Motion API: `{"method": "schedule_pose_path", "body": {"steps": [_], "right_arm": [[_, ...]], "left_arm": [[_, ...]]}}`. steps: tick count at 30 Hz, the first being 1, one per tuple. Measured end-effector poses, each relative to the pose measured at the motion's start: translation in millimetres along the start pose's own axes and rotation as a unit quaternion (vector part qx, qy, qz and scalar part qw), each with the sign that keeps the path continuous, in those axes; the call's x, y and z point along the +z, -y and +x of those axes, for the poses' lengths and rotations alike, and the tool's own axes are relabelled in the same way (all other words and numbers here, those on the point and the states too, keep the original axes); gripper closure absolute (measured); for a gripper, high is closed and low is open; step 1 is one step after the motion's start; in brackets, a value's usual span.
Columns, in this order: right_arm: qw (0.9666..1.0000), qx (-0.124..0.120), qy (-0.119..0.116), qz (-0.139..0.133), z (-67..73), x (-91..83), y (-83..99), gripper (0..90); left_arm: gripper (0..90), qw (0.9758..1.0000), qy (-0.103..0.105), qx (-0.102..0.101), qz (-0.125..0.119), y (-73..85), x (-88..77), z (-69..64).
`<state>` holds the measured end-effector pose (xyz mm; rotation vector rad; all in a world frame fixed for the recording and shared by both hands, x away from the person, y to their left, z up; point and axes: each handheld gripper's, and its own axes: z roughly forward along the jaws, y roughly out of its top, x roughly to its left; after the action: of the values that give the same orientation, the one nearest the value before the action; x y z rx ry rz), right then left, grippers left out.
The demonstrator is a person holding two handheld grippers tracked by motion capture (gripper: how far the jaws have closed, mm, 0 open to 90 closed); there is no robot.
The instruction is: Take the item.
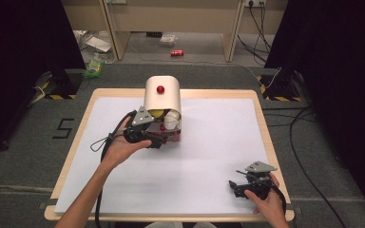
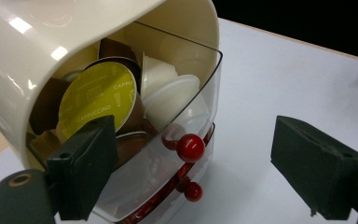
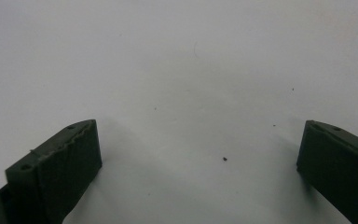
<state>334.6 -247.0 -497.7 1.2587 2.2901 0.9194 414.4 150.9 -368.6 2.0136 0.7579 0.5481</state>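
Capsule dispenser (image 1: 163,97), cream-coloured with a domed hood and a red knob on top, standing on the white sheet of the table (image 1: 218,142), near the far edge and a little left of the middle. Clear drawer (image 2: 186,140) with a red ball handle (image 2: 189,147) pulled part-way out of its front, loaded with coffee capsules: a yellow-green capsule (image 2: 98,100) marked cappuccino, brown ones behind and below it, and white capsules (image 2: 170,93) to the side. Second red knob (image 2: 193,191) lower on the front. Left gripper (image 1: 158,140) held level at the drawer's front, jaws wide apart, one pad just before the clear wall by the yellow-green capsule, the other out over the bare sheet; red ball between them, nothing clamped. Right gripper (image 1: 234,184) resting near the table's near right corner, well apart from the dispenser, jaws apart over the bare white sheet, nothing between them. Left hand (image 1: 123,147) wrapped round the body of its gripper.
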Motion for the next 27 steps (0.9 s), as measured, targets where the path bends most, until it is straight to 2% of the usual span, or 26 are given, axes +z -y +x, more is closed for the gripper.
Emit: {"method": "schedule_pose_path", "body": {"steps": [4,6,10,13,27], "right_arm": [[1.0000,0.000,0.000,0.000,-0.1,0.1,-0.1,0.2],[1.0000,0.001,0.000,0.000,0.1,0.1,0.0,0.2],[1.0000,0.001,0.000,0.000,0.1,0.1,0.0,0.2],[1.0000,-0.001,0.000,0.000,-0.2,0.1,0.0,0.2],[1.0000,0.000,0.000,0.000,-0.1,0.1,-0.1,0.2]], "left_arm": [[14.3,1.0000,-0.001,0.002,-0.006,2.0,-3.8,-3.7],[14.3,1.0000,0.007,0.001,-0.005,4.5,-8.9,-8.1],[14.4,0.9999,0.010,0.006,0.000,6.5,-12.6,-12.8],[14.4,0.9999,0.015,0.000,-0.004,9.0,-15.8,-15.7],[14.3,0.9997,0.022,0.005,-0.012,21.8,-27.7,-32.8]]}}
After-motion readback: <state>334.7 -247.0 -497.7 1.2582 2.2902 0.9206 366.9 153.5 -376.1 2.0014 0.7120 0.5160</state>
